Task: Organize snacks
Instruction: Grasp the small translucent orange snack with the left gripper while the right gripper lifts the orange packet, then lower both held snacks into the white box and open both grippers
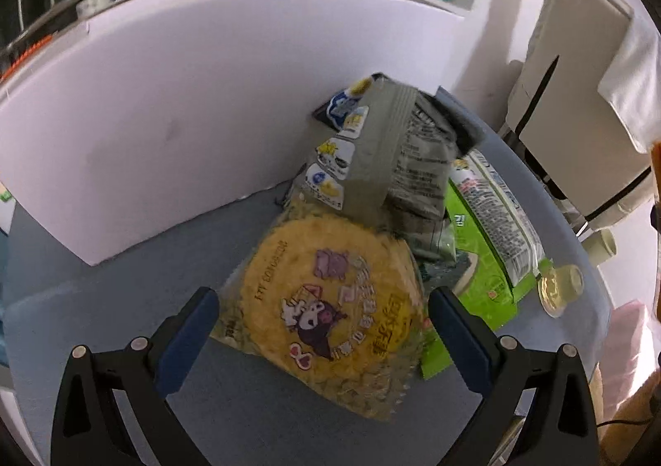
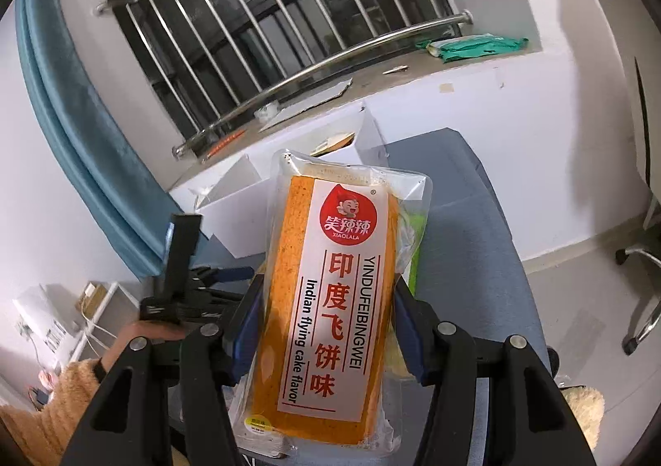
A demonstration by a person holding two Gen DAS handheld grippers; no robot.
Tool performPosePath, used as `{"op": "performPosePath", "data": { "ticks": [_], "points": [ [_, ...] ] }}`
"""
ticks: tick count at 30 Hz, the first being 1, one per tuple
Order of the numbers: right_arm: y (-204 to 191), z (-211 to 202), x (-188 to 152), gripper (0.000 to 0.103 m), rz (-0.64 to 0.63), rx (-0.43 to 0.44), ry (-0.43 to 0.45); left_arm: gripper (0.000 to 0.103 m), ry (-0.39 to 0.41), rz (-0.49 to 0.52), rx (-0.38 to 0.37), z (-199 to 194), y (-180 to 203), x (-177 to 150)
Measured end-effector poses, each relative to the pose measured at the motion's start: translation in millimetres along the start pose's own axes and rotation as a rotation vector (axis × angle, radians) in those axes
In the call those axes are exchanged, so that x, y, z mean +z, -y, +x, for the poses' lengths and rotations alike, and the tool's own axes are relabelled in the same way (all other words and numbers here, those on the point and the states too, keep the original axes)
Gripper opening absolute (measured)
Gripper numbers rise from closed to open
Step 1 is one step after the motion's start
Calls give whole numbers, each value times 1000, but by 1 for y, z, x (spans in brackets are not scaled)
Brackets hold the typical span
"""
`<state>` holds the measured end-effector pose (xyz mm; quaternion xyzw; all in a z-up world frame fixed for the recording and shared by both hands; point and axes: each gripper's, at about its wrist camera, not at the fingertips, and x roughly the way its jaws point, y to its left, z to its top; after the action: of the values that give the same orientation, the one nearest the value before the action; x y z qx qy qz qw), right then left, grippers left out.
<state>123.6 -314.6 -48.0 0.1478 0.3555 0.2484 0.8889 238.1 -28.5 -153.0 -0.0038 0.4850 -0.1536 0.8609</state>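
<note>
In the left wrist view a round yellow cracker pack [image 1: 330, 296] lies on the blue table [image 1: 124, 292], with a grey snack bag [image 1: 396, 160], a green box [image 1: 483, 284] and a white-labelled packet [image 1: 500, 214] behind it. My left gripper [image 1: 322, 317] is open, its blue pads on either side of the yellow pack, apart from it. In the right wrist view my right gripper [image 2: 326, 321] is shut on an orange "Indian flying cake flavor" pack [image 2: 330, 292], held up above the table [image 2: 462, 251]. The left gripper's body [image 2: 181, 284] shows at the left.
A white foam board wall [image 1: 186, 115] stands behind the snacks. A small jelly cup [image 1: 562, 288] sits at the table's right edge. A white open box [image 2: 256, 193] stands at the table's far end. A barred window [image 2: 268, 24] and blue curtain [image 2: 70, 143] lie beyond.
</note>
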Motion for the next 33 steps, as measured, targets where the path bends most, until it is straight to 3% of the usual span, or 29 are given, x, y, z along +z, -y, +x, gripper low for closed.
{"op": "performPosePath", "data": {
  "ticks": [3,8,9,10,11,13,20,25,30,33],
  "points": [
    [2,-1,-1,61,8,5,2,73,13,16,21,-2,-1,-2],
    [1,4,-3,61,6,9,-5,58,56,25,2,-22,-3,-7],
    [1,4,-4,61,3,8,-6,47,73,27,5,-28,-2,-10],
    [0,5,-4,61,0,9,-8,44,97,23,10,-35,-3,-11],
    [0,5,-3,61,-4,11,-9,28,121,18,14,-41,-3,-12],
    [-3,6,-3,61,-12,13,-9,19,168,-3,16,-59,-6,-15],
    [-14,13,0,61,-39,31,-17,17,269,-38,-5,-102,-14,-20],
    [-34,22,11,61,-97,53,-21,17,391,-52,-7,-148,-17,-16],
    [-66,51,49,61,-196,51,-28,17,507,-67,47,-181,-27,14],
    [-84,79,83,61,-235,59,-34,17,524,-83,95,-181,-39,42]
  ]
}}
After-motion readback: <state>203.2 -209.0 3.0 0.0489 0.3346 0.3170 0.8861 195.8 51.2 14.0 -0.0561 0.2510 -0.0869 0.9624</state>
